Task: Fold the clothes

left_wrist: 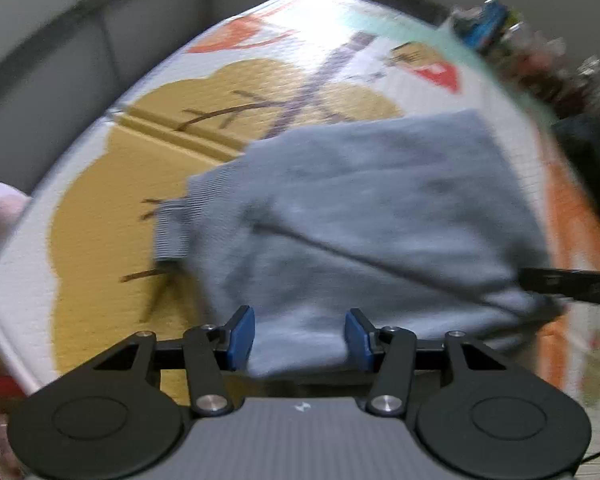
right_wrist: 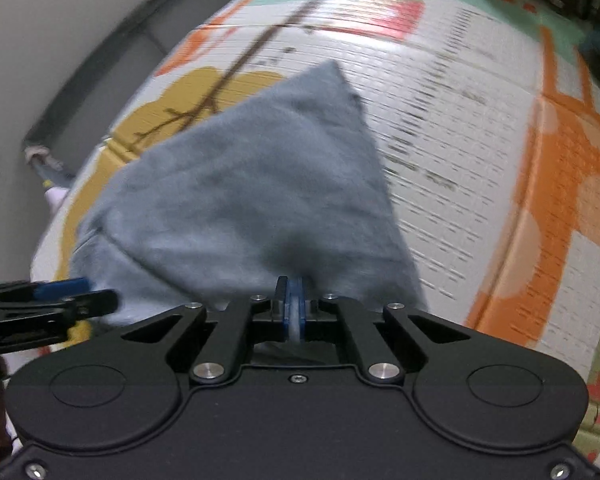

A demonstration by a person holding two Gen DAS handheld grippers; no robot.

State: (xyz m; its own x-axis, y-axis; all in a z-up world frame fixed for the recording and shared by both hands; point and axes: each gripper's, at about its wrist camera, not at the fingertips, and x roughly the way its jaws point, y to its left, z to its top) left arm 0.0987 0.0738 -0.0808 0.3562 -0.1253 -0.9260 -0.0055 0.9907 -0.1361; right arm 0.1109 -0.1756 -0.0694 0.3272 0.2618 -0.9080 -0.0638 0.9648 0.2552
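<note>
— What does the right gripper (right_wrist: 294, 304) have?

— Its blue pads are pressed together on a pinch of the grey garment (right_wrist: 256, 184), which spreads away from the jaws in a rough triangle, its far corner pointing up the play mat (right_wrist: 480, 152).

— And at the lower left?

— The left gripper (right_wrist: 66, 294) comes in sideways, one blue pad showing, right at the cloth's near left edge. Whether it grips is unclear.

— The mat?

— White, with orange and mustard shapes, all blurred.
</note>
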